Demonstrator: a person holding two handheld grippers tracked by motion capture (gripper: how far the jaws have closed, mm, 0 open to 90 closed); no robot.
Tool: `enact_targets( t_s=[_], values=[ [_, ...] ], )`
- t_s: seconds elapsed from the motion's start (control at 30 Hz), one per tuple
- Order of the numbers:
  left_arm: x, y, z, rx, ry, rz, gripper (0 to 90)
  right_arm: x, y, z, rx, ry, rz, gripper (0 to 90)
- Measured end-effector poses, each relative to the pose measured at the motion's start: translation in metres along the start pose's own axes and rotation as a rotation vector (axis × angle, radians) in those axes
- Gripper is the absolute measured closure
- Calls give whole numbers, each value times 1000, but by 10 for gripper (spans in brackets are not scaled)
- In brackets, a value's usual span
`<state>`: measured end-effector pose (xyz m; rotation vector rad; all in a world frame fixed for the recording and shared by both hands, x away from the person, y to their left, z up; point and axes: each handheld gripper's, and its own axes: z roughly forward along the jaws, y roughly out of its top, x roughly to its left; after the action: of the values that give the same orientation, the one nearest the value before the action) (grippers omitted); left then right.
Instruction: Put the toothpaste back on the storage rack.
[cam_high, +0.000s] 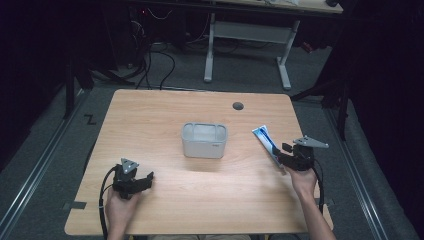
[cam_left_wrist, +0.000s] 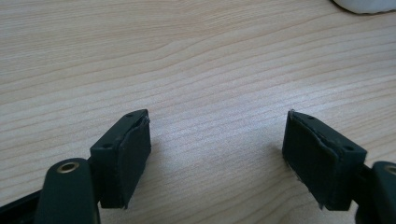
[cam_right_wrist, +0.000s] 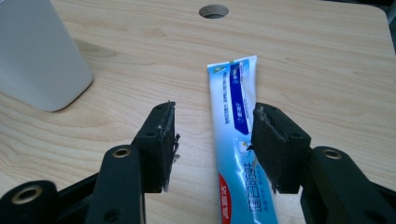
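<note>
Wood surface (cam_high: 165, 120), high view: pale, with a white plastic bin (cam_high: 203, 140) at its centre and a round cable hole (cam_high: 238, 106) behind.
Left tool (cam_high: 145, 180), high view: near the front left edge, well apart from the bin.
Right tool (cam_high: 281, 152), high view: at the toothpaste tube (cam_high: 264, 139), right of the bin.
Left tool (cam_left_wrist: 217, 156), left gripper view: jaws wide apart, holding nothing, bare surface between.
Right tool (cam_right_wrist: 215, 144), right gripper view: jaws open, straddling the blue-and-white toothpaste tube (cam_right_wrist: 236, 135) lying flat; right pad touches its edge, left pad clear.
</note>
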<state>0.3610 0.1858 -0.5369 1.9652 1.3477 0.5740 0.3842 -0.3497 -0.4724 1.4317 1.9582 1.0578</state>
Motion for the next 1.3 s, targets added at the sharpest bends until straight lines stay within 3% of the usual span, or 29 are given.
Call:
enact_targets(
  t_s=[1.1, 1.3],
  values=[
    [1, 0, 0, -1, -3, -2, 240, 3, 39, 48, 160, -29, -57, 441],
    [0, 0, 0, 0, -1, 2, 241, 7, 44, 54, 177, -49, -95, 440]
  ],
)
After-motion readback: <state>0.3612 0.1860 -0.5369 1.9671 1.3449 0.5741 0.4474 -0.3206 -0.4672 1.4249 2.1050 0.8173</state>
